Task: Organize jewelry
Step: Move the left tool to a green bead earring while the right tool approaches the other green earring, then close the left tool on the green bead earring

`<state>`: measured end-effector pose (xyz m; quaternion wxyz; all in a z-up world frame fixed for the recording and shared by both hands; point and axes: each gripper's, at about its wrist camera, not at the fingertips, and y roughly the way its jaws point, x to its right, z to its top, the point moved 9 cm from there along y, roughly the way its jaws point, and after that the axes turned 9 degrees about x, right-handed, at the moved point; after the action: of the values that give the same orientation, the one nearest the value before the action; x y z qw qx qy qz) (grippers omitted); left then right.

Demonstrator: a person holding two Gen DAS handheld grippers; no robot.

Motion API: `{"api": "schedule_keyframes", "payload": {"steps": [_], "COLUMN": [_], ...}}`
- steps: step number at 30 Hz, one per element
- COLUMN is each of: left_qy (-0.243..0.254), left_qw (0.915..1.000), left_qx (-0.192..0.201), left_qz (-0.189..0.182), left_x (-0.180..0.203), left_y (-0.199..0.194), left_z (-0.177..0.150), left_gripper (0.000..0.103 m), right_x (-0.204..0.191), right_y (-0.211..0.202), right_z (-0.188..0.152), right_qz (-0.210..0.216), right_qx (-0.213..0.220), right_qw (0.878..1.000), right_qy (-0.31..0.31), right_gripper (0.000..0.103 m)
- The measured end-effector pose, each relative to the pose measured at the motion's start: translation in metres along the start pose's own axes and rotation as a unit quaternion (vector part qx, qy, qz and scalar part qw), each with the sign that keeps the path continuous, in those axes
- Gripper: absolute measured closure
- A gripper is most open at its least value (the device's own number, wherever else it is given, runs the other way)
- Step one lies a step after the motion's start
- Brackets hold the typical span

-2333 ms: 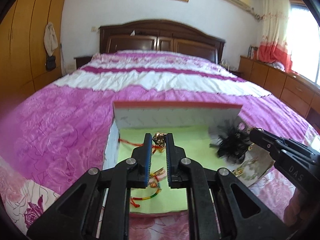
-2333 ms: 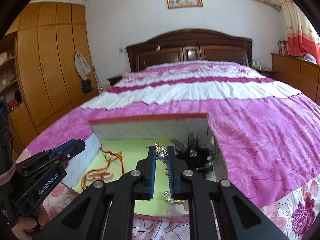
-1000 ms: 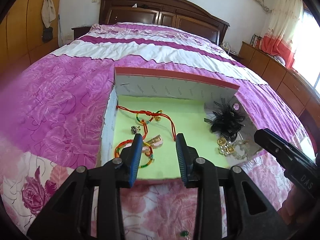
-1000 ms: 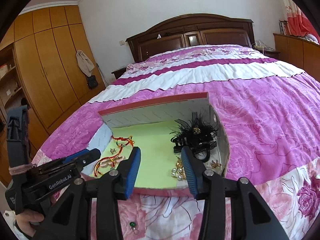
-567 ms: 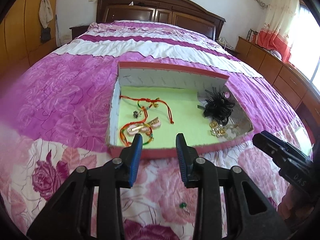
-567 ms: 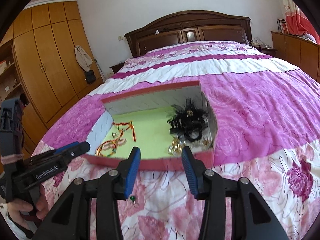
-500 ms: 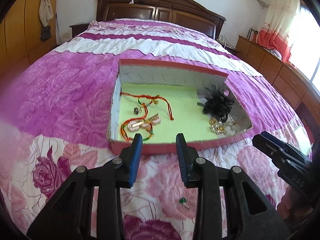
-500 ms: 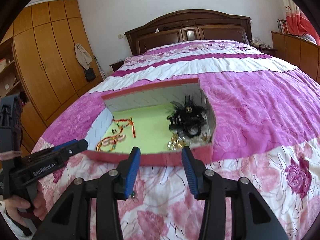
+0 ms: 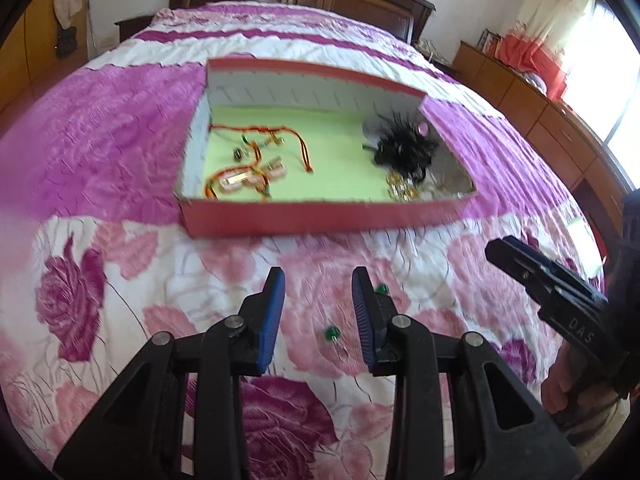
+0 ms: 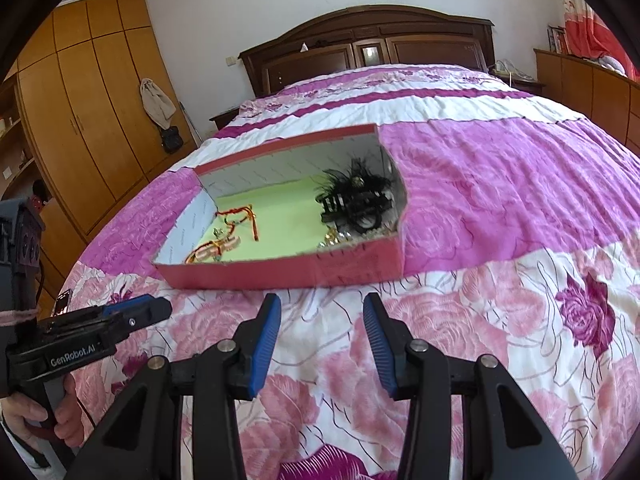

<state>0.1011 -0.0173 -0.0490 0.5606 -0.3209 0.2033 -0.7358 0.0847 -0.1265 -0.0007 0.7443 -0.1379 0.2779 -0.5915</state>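
The left gripper (image 9: 318, 312) is being held low over the bedspread (image 9: 120, 152), short of the red box (image 9: 320, 216); its jaws are being held apart, with nothing between the blue pads (image 9: 272, 316); the right gripper (image 10: 320, 340) is likewise being held above the quilt near the box's front wall, jaws apart and empty. Each gripper is being seen from the other's camera: the right one at the edge of the left wrist view (image 9: 548, 288), the left one in the right wrist view (image 10: 104, 324), gripped by a hand (image 10: 44, 416).

The box is being carried by the bed, open at the top, with a pale green lining (image 9: 336, 160). Red and orange cord bracelets (image 9: 248, 160) are being kept along its left part, tangled with small pink pieces (image 9: 256, 178) (detail blurred); a black feathered hair ornament (image 9: 404, 148) is being kept in the far right corner; small gold and pearl pieces (image 9: 404, 190) are lying just in front of it, by the front wall.

Two small green pieces are lying loose on the bedspread outside the box: one (image 9: 331, 334) is being framed between the left gripper's jaws, not touched; the other (image 9: 382, 289) is lying just beside the right-hand pad's tip.

A wooden headboard (image 10: 368, 48) and wardrobe (image 10: 80, 120) are being recorded behind.
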Motion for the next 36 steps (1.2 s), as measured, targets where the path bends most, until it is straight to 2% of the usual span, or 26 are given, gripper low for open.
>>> {"api": "schedule_keyframes", "payload": {"steps": [7, 15, 17, 19, 28, 36], "left_qy": [0.013, 0.031, 0.036, 0.04, 0.05, 0.038], "left_qw": [0.9994, 0.9985, 0.9981, 0.9977, 0.9968, 0.9981], "left_qx": [-0.03, -0.045, -0.049, -0.054, -0.062, -0.048], "left_qz": [-0.006, -0.004, -0.002, -0.002, 0.003, -0.005], "left_x": [0.01, 0.016, 0.017, 0.018, 0.016, 0.014], "left_y": [0.008, 0.016, 0.018, 0.02, 0.029, 0.023], "left_z": [-0.022, -0.034, -0.037, -0.04, -0.048, -0.039], "left_gripper": [0.077, 0.078, 0.08, 0.088, 0.102, 0.102], "right_x": [0.011, 0.018, 0.018, 0.019, 0.021, 0.017], "right_y": [-0.001, -0.001, 0.0, 0.0, 0.002, 0.003], "right_z": [-0.009, -0.014, -0.015, -0.016, -0.019, -0.02], "right_qz": [-0.004, -0.003, -0.002, -0.002, 0.0, 0.002], "right_qx": [-0.008, -0.01, -0.011, -0.012, -0.016, -0.019], "right_qw": [1.0, 1.0, 0.999, 0.999, 0.999, 0.999], "right_qy": [0.016, 0.027, 0.03, 0.032, 0.038, 0.034], "right_gripper": [0.057, 0.057, 0.057, 0.057, 0.057, 0.057]}}
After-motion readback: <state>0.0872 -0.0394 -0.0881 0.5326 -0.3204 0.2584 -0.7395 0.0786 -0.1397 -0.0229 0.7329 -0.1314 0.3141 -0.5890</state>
